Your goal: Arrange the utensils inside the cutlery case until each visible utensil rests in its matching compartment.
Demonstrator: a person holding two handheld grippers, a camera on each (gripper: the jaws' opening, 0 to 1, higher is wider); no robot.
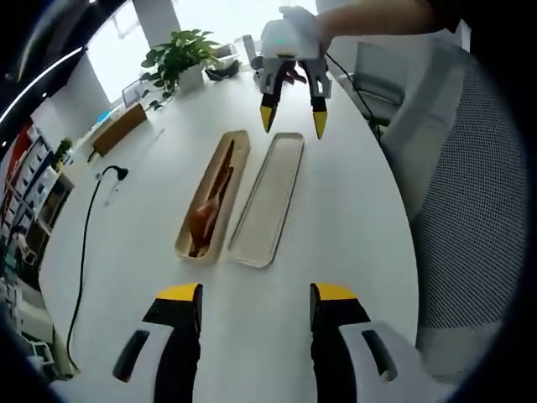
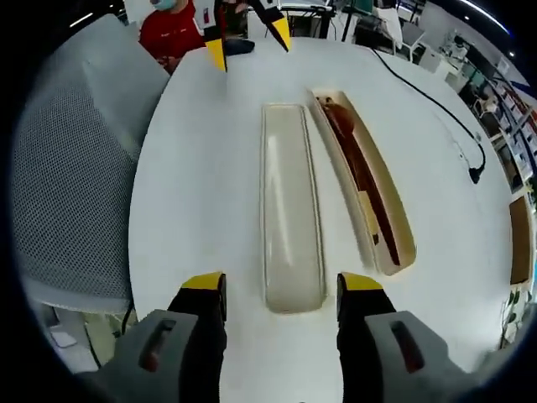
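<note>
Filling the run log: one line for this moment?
left gripper: open, empty | right gripper: open, empty | case: utensils inside | lid: alongside, on table

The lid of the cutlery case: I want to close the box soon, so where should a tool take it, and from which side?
The lid lies hollow side up beside the case, apart from it. Best grip is probably its near short end, one jaw inside and one outside the thin raised rim. The right tool is already open and lined up with that end, so come from there.
</note>
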